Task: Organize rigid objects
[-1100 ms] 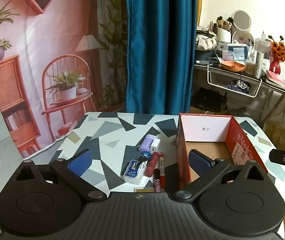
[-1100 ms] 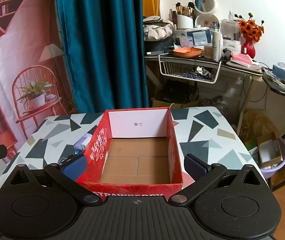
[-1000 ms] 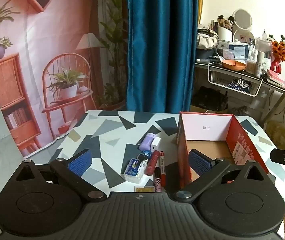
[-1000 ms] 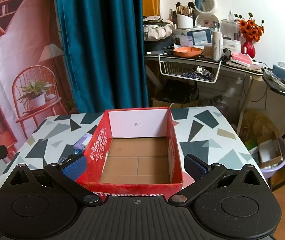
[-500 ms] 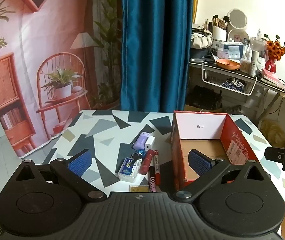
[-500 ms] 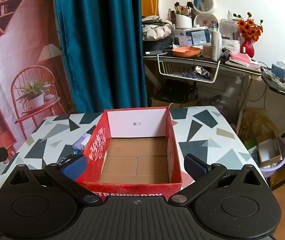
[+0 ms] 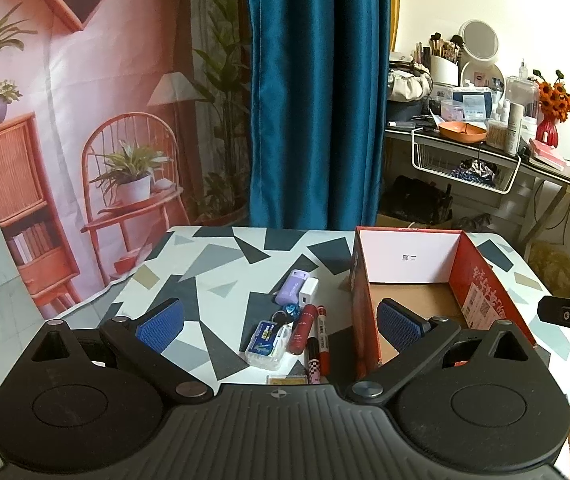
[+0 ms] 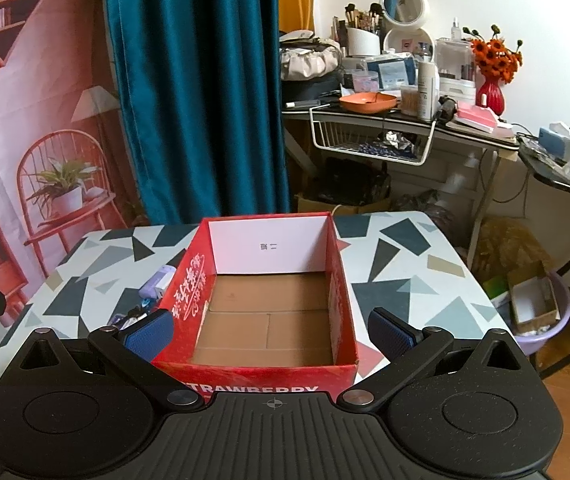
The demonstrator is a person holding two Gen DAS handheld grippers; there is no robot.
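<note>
A cluster of small items lies on the patterned table [image 7: 221,268] left of a red cardboard box [image 7: 481,284]: a lilac case [image 7: 292,287], a white charger [image 7: 309,291], a red tube [image 7: 303,329], a red marker [image 7: 323,336], a clear blue-labelled box [image 7: 266,339] and a keyring [image 7: 287,313]. My left gripper [image 7: 281,324] hangs open above the near edge, in line with these items, holding nothing. My right gripper [image 8: 269,332] is open in front of the empty red box [image 8: 341,280], its fingers either side of the box's near end.
A cluttered dressing table [image 8: 405,120] with a wire basket stands behind the table at the right. A purple tub [image 8: 541,312] with cartons sits on the floor to the right. A blue curtain [image 7: 317,92] and a printed backdrop hang behind.
The left wrist view has shifted slightly right and back; the items and box sit a little differently in frame. The right gripper has barely moved. Both stay open.
</note>
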